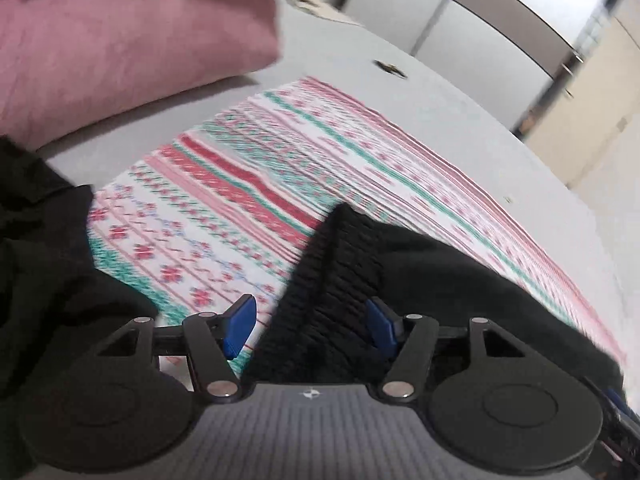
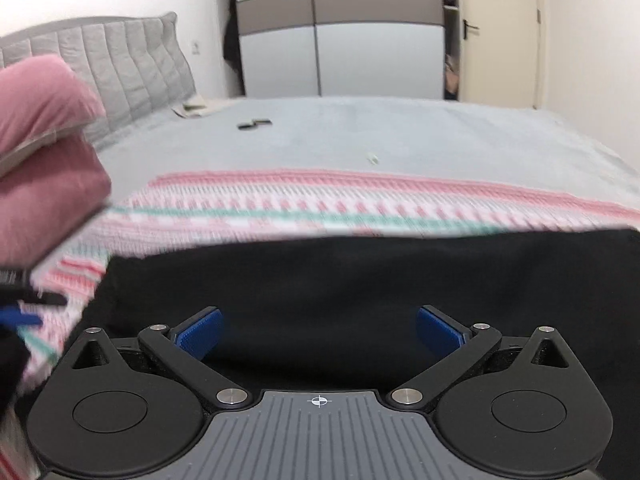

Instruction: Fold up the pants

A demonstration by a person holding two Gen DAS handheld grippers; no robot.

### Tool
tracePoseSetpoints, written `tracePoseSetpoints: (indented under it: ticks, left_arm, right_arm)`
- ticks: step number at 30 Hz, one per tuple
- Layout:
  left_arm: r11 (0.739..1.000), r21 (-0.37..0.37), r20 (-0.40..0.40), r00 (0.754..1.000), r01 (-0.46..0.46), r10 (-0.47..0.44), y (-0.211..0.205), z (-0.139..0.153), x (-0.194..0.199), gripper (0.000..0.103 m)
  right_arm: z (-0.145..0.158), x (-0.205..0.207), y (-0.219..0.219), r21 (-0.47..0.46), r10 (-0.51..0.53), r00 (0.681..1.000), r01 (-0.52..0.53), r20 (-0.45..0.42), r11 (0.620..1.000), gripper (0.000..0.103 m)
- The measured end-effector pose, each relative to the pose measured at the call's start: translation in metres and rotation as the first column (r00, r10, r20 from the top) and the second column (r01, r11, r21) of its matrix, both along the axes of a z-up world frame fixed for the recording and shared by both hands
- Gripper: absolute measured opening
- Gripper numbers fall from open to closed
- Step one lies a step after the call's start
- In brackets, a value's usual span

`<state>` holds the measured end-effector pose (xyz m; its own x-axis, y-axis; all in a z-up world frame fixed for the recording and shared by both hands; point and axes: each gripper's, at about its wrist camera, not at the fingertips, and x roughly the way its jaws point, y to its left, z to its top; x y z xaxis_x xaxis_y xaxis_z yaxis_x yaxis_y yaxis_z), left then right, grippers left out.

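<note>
Both grippers stand with jaws apart and hold nothing. Seen from the left wrist, the left gripper (image 1: 310, 330) tilts down over the ribbed waistband of the black pants (image 1: 420, 256); the band lies between the blue pads (image 1: 240, 326) without being pressed, and the pants' lower part is cut off by the gripper body at 6 o'clock. More dark cloth at 9 o'clock is too shadowed to identify. The right gripper (image 2: 320, 336) is spread wide above the flat black pants (image 2: 340, 276), which lie on a blurred patterned blanket (image 2: 280, 208) on the grey bed (image 2: 400, 140). Pink pillows (image 2: 44, 152) sit at 10 o'clock, a wardrobe (image 2: 340, 40) at 12.
</note>
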<state>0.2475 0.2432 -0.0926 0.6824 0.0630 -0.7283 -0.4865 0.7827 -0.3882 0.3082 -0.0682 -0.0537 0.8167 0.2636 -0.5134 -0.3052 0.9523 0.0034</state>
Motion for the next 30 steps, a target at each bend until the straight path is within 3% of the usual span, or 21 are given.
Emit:
tracePoseSetpoints:
  ticks: [3, 7, 11, 16, 20, 21, 23, 26, 28, 29, 30]
  left_arm:
    - [0.995, -0.088, 0.012, 0.999, -0.048, 0.049, 0.019, -0.003, -0.003, 0.08]
    - [0.998, -0.03, 0.008, 0.998, -0.061, 0.061, 0.021, -0.001, 0.0, 0.079]
    - [0.996, -0.074, 0.005, 0.999, -0.046, 0.047, 0.024, -0.003, 0.003, 0.079]
    - [0.995, -0.063, -0.02, 0.997, -0.079, 0.078, 0.034, -0.008, 0.006, 0.079]
    - [0.996, -0.048, -0.032, 0.997, -0.075, 0.074, 0.035, -0.01, 0.01, 0.079]
    - [0.996, -0.055, -0.033, 0.997, -0.073, 0.071, 0.036, -0.012, 0.01, 0.079]
    - [0.995, -0.068, -0.039, 0.997, -0.074, 0.071, 0.037, -0.014, 0.011, 0.079]
    - [0.995, -0.071, -0.039, 0.997, -0.072, 0.069, 0.037, -0.014, 0.011, 0.079]
    - [0.995, -0.074, -0.035, 0.997, -0.072, 0.07, 0.037, -0.014, 0.01, 0.079]
    - [0.994, -0.076, -0.034, 0.997, -0.073, 0.071, 0.038, -0.013, 0.01, 0.079]
    - [0.994, -0.078, -0.031, 0.997, -0.072, 0.069, 0.038, -0.013, 0.01, 0.079]
  right_arm:
    - [0.005, 0.034, 0.038, -0.065, 0.095, 0.995, -0.098, -0.039, 0.993, 0.103]
    - [-0.008, 0.068, 0.093, -0.233, 0.242, 0.967, -0.253, -0.078, 0.939, 0.103]
    - [-0.026, 0.087, 0.149, -0.37, 0.397, 0.911, -0.409, -0.113, 0.834, 0.103]
    - [-0.03, 0.106, 0.201, -0.465, 0.544, 0.831, -0.529, -0.116, 0.709, 0.103]
    - [-0.056, 0.124, 0.238, -0.521, 0.612, 0.759, -0.624, -0.224, 0.583, 0.103]
    - [-0.06, 0.127, 0.238, -0.517, 0.622, 0.748, -0.636, -0.231, 0.573, 0.103]
    - [-0.062, 0.137, 0.231, -0.442, 0.629, 0.734, -0.667, -0.255, 0.6, 0.103]
    - [-0.064, 0.161, 0.21, -0.247, 0.583, 0.742, -0.665, -0.333, 0.705, 0.1]
    - [-0.059, 0.151, 0.203, -0.225, 0.623, 0.715, -0.695, -0.317, 0.683, 0.069]
    - [-0.054, 0.14, 0.203, -0.21, 0.663, 0.681, -0.73, -0.311, 0.651, 0.026]
    - [-0.052, 0.128, 0.206, -0.231, 0.67, 0.68, -0.732, -0.298, 0.641, 0.018]
